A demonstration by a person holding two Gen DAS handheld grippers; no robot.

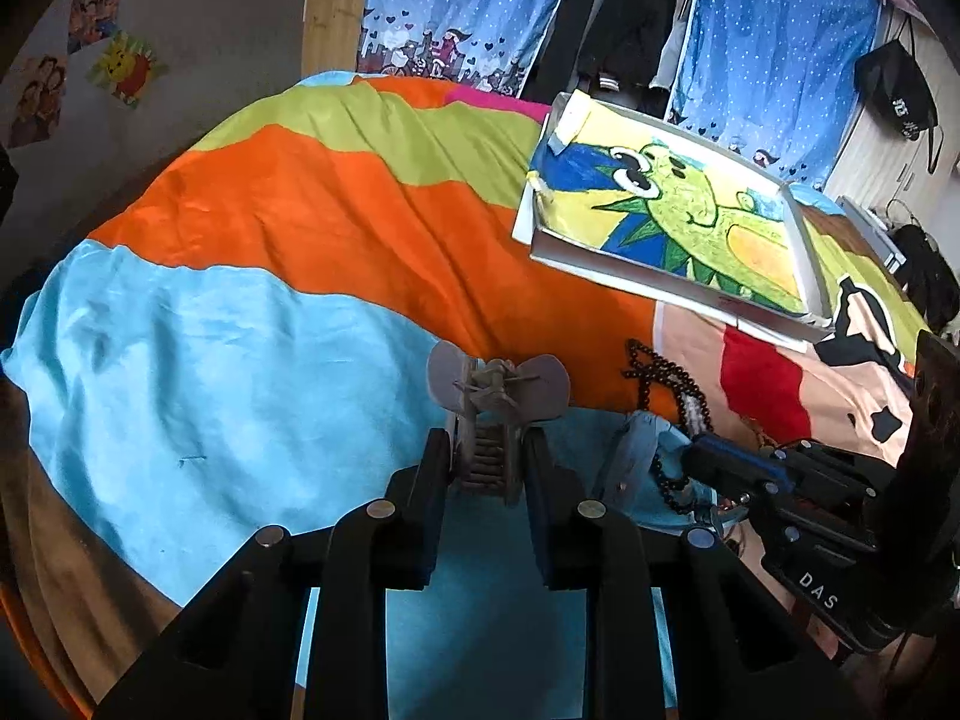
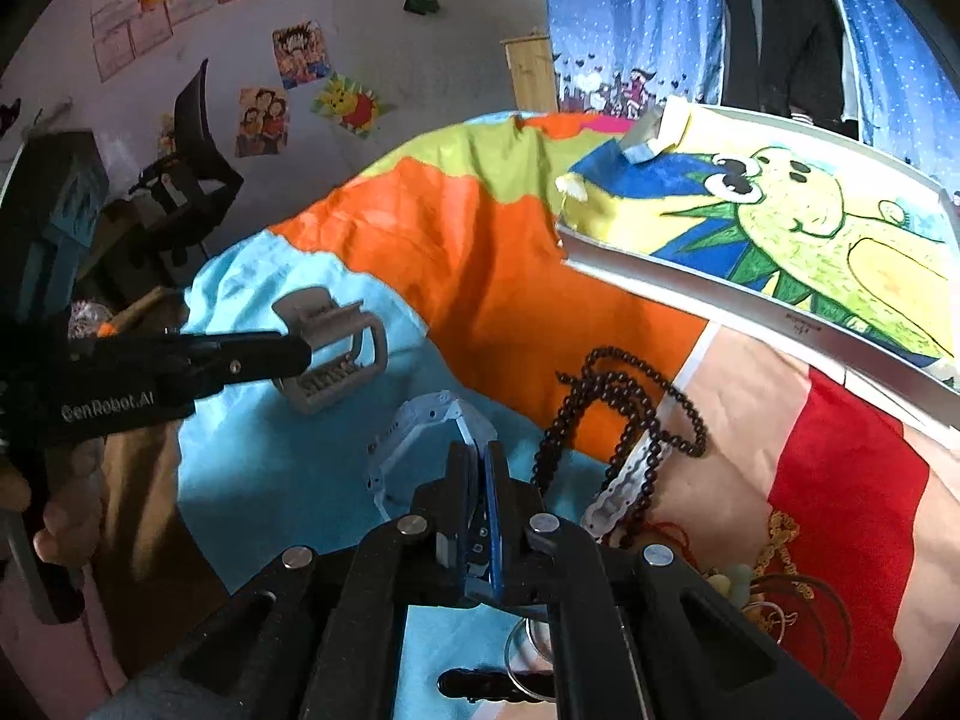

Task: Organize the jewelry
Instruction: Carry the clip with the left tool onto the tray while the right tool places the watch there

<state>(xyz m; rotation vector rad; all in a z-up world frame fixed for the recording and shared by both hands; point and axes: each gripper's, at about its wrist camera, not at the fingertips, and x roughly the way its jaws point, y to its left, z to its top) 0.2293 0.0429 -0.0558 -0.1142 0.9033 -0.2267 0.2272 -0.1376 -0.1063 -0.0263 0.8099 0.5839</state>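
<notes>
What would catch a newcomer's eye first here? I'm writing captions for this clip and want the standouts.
The bright striped bedspread fills both views, with a white tray lined with a green cartoon-creature drawing lying on it at the far right. In front, the left gripper is closed on a grey hair claw clip, while the right gripper pinches a pale blue clip beside a dark bead necklace.

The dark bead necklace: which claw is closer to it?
Right. The right claw sits just beside the bead necklace, pinching a pale blue clip. The left claw is farther off, holding a grey clip.
</notes>
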